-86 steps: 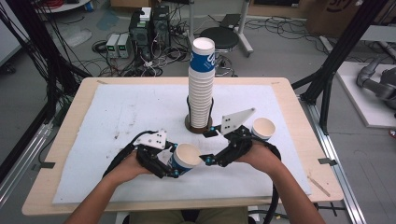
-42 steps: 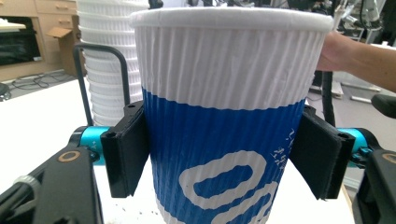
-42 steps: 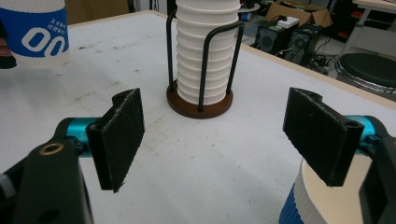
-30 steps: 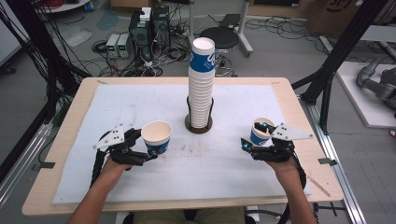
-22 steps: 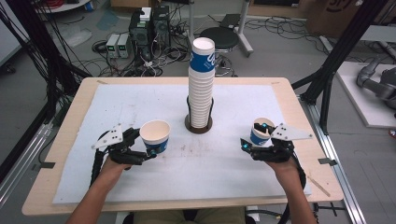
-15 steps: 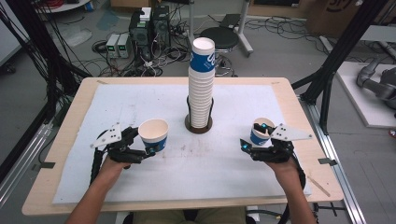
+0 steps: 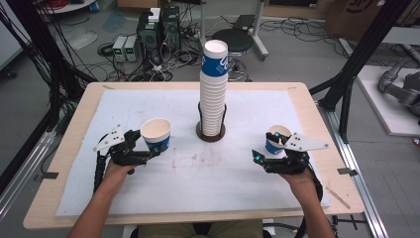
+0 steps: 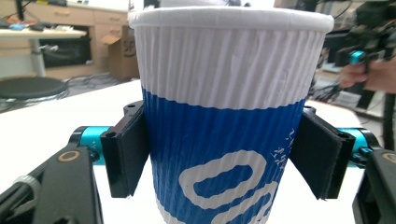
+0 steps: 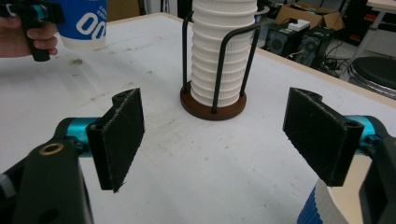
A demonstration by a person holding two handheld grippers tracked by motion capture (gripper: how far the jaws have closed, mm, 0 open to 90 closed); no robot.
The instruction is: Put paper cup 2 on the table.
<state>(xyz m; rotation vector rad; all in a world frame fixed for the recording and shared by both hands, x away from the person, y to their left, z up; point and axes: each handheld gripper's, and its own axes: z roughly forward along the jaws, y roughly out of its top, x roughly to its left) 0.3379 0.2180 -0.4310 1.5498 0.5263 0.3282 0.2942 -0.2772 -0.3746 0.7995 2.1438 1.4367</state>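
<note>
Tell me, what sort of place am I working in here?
Most likely a robotics lab or workshop: computer towers and loose cables on the floor behind the table, black rig struts, cardboard boxes.

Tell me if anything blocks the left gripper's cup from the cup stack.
Nothing visible does. Between the blue-and-white ribbed paper cup in the left gripper and the tall white paper-cup stack in its black wire holder lies bare white table cover.

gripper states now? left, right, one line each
Left gripper: shut on the paper cup, held upright.
Right gripper: open, holding nothing; a second cup stands just beside it.
</note>
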